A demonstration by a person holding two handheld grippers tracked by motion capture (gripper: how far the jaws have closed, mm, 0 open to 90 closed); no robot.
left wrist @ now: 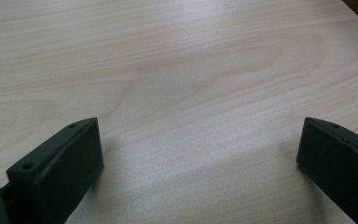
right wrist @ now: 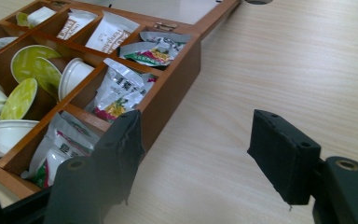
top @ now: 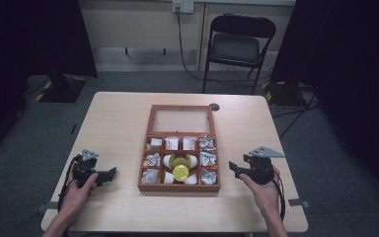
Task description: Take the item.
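Observation:
A brown wooden compartment box [top: 145, 170] sits mid-table, its glass-panelled lid [top: 181, 120] lying open behind it. White cups with yellow-green lids [top: 180, 172] fill its middle cells, and foil sachets [top: 208, 159] fill the side cells. My left gripper [top: 109, 174] rests on the table left of the box, open, with bare wood between its jaws [left wrist: 198, 130]. My right gripper [top: 233, 168] is open just right of the box. In the right gripper view [right wrist: 196, 122] the box wall [right wrist: 177, 79] stands close to its left jaw, with cups [right wrist: 23, 95] and sachets [right wrist: 119, 91] inside.
A black folding chair [top: 237, 42] stands behind the table's far edge. A small dark round object [top: 214, 106] lies by the lid's far right corner. Bare tabletop [top: 118, 123] stretches on both sides of the box. Cables run across the floor.

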